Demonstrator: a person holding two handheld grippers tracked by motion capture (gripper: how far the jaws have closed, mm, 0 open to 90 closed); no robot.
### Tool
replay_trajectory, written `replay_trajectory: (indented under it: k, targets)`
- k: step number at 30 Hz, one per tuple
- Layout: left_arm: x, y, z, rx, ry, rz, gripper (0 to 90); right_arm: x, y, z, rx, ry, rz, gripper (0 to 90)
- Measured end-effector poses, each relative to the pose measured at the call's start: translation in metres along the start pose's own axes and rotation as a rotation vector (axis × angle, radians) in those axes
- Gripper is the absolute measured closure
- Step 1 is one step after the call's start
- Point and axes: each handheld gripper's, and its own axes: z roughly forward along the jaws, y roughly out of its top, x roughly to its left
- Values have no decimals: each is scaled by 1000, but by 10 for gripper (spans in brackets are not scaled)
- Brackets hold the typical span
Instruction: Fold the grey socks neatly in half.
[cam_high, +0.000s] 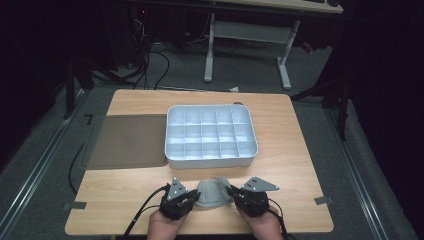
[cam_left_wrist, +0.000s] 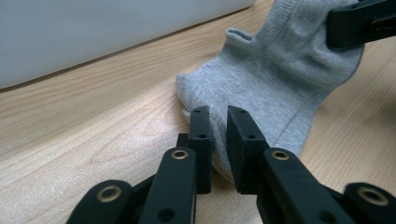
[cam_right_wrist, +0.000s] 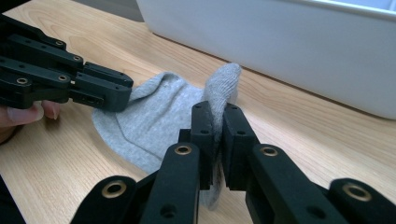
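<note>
Both grippers pinch one grey sock (cam_high: 212, 192) at the table's (cam_high: 300, 165) near edge — left gripper (cam_left_wrist: 218, 140) on one end, right gripper (cam_right_wrist: 217, 140) on the other — likely to spread it flat before the tray (cam_high: 211, 162).

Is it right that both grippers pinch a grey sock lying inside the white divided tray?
Not quite. The grey sock lies on the wooden table in front of the white divided tray, not inside it, as the high view shows. Both grippers do pinch it.
</note>
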Motion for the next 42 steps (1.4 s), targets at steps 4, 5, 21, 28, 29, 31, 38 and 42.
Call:
replay_trajectory:
  k: [4,5,21,28,29,31,38,42]
  targets:
    - [-2,0,0,-2,9,16,798,11,7,5,9,-3,-30,859]
    - [-2,0,0,-1,11,17,798,11,7,5,9,-3,-30,859]
    - [-4,0,1,16,25,35,835,37,18,38,65,34,-106,850]
    - [-4,0,2,16,23,35,832,41,20,47,71,52,-111,849]
    - [-4,0,2,16,24,36,832,42,21,48,66,57,-113,849]
    - [-4,0,2,17,24,38,833,42,20,51,74,62,-109,839]
    - [-4,0,2,17,24,34,831,41,25,38,20,92,-92,686]
    - [-4,0,2,17,26,33,829,39,25,21,-15,62,-95,690]
